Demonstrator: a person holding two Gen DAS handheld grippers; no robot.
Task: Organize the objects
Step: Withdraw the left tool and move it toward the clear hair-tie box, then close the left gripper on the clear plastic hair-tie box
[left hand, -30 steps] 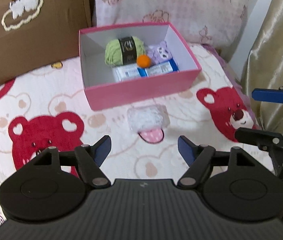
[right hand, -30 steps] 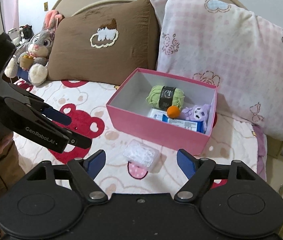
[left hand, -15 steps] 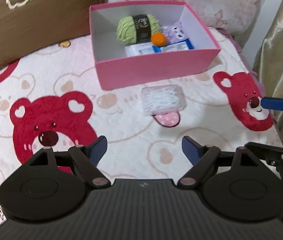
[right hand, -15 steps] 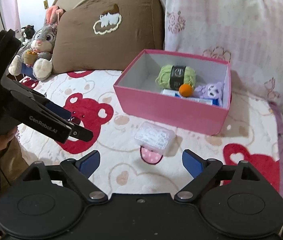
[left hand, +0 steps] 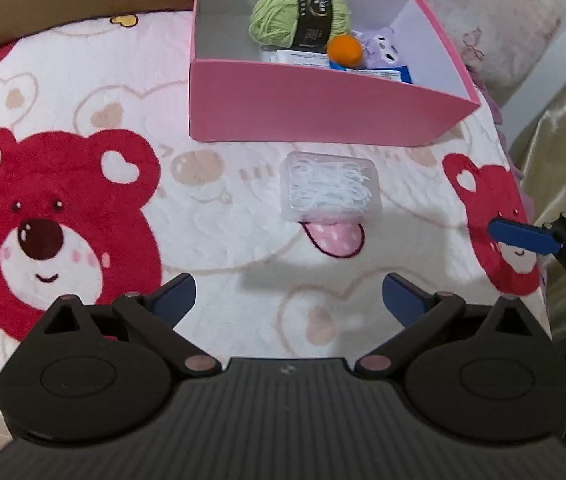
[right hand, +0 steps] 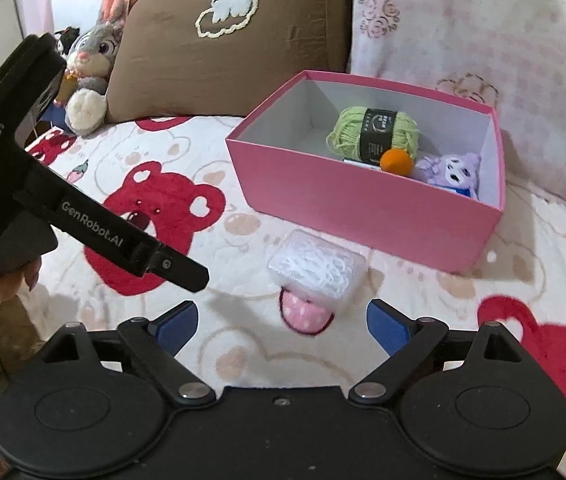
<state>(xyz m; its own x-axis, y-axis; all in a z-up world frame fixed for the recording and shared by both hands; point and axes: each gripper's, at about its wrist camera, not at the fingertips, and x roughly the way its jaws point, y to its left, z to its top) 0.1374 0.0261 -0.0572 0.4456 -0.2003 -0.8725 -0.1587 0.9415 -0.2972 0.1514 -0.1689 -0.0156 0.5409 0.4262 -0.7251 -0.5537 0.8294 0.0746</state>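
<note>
Over the last second both cameras have drawn closer to the bed: the clear plastic case (left hand: pixel 330 187) now sits larger and more central in the left wrist view than it did, and the pink box (left hand: pixel 323 108) has slid toward the top of that picture. In the right wrist view the case (right hand: pixel 317 270) has likewise come down toward the fingers. This suggests that the case is the next thing to be picked up, as it is the only loose item seen outside the box. The left hand-held gripper (left hand: pixel 289 296) has its jaws spread wide and empty, with the case ahead of the gap and not yet between the fingers. The right hand-held gripper (right hand: pixel 281 326) is also wide open and holds nothing; the case lies just beyond its fingertips, slightly nearer its right finger. The case rests on the bear-print bedspread (left hand: pixel 83 92), just in front of the box's near wall and apart from it, partly over a pink printed tongue. It is a small rounded-corner rectangle, translucent, filled with a tangle of thin white loops whose exact kind cannot be told. Already in the box are a green yarn ball (left hand: pixel 299 16), an orange ball (left hand: pixel 344 51), a purple plush toy (left hand: pixel 381 46) and a blue-and-white packet (left hand: pixel 387 74).
</note>
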